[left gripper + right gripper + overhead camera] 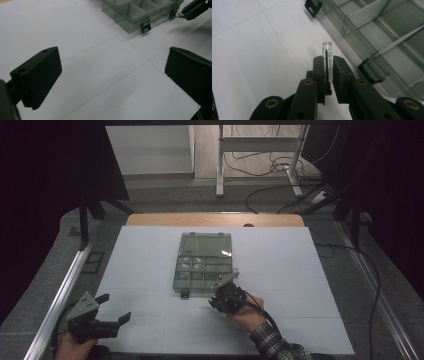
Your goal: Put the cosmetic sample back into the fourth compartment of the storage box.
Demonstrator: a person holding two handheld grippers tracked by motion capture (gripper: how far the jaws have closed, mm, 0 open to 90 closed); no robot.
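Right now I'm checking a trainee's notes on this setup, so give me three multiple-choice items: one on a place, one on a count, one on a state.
1. Where is the organizer box?
A. middle of the white table
B. on the floor
C. in the left gripper

2. How many black latches hang from the box's near edge?
A. none
B. two
C. five

3. What is the right gripper doing?
A. hanging open
B. pinching a clear tube
C. gripping the lid

Key: 1 A, the high view shows it centred. 2 B, both appear in the right gripper view. 3 B, its jaws clamp the tube.
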